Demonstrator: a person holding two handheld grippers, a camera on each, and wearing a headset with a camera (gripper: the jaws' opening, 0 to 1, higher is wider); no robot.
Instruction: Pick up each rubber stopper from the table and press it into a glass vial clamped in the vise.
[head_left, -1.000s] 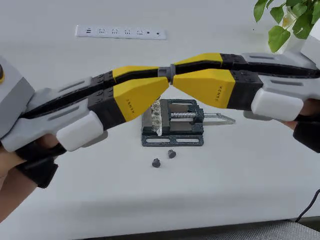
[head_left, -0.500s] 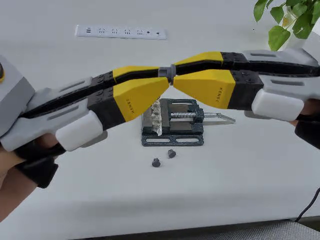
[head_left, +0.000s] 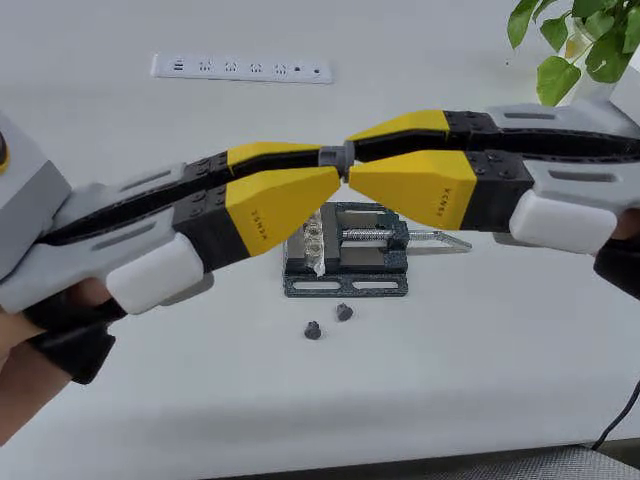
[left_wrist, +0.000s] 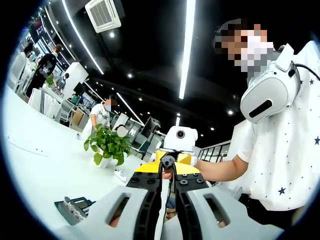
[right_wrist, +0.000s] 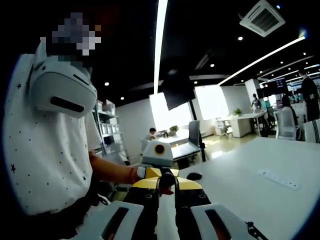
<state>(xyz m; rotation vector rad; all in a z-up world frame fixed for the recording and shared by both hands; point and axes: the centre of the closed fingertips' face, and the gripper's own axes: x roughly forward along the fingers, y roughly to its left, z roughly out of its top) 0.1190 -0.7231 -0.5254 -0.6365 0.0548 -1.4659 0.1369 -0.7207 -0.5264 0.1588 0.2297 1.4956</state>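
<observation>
Both tips have dipped slightly — I see left gripper (head_left: 334, 162) and right gripper (head_left: 351, 162) nose to nose, jaws closed, empty; rubber stoppers (head_left: 313, 329) lie on the white office table (head_left: 480, 340) before the vise (head_left: 345, 264).

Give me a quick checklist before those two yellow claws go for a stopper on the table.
1. Two stoppers lie loose on the table before the vise: ok.
2. Vials stand in the vise: ok.
3. Vial mouths free of stoppers: cannot tell.
4. Left claw open to grab: not ok, shut.
5. Right claw open: not ok, shut.
6. Claws clear of each other: not ok, tip to tip above the vise.
</observation>
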